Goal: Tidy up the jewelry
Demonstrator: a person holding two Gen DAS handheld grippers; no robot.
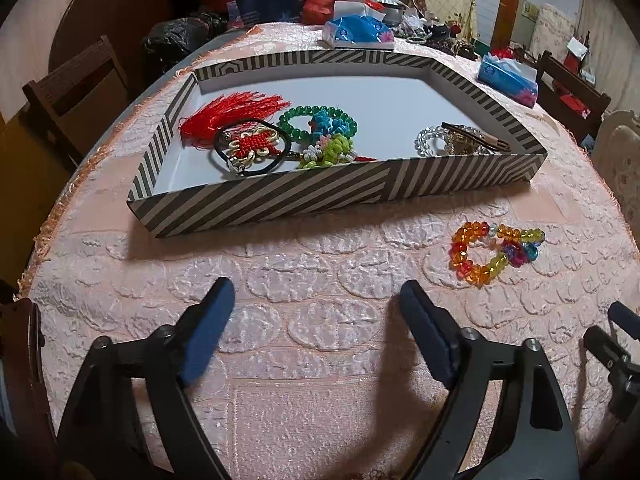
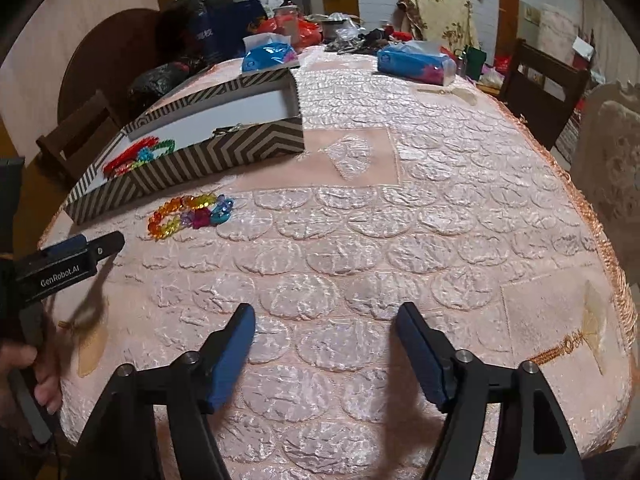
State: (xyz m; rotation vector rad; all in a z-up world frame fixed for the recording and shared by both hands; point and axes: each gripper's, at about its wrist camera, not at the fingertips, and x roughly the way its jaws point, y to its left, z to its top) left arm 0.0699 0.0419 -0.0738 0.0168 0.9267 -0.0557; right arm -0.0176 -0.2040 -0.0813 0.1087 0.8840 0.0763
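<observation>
Hovering low over a pink embossed tablecloth [image 1: 320, 320], the left gripper [image 1: 316, 300] has its two blue-padded fingers spread wide apart with nothing between them. The right gripper [image 2: 326, 326], seen from its own camera, is likewise spread wide and holds nothing, poised above a bare stretch of the same cloth. Ahead of the left gripper sits a shallow tray [image 1: 280, 200] with black-and-white striped walls and a white floor. Inside it, toward the left end, lie a red tassel [image 1: 232, 114], a red knot ornament [image 1: 254, 145] ringed by a black hair tie [image 1: 224, 158], a green bead bracelet [image 1: 294, 116], and blue and lime knotted cords [image 1: 330, 148]. At the tray's right end rest a clear bead bracelet [image 1: 430, 140] and a dark hair clip [image 1: 476, 136], touching each other. Outside the tray, on the cloth just in front of its right corner, lies a multicoloured bead bracelet [image 1: 494, 252] of orange, yellow, pink and blue beads, with neither gripper touching it. Two blue tissue packs [image 1: 358, 30] sit farther back on the table, among cluttered bags.
</observation>
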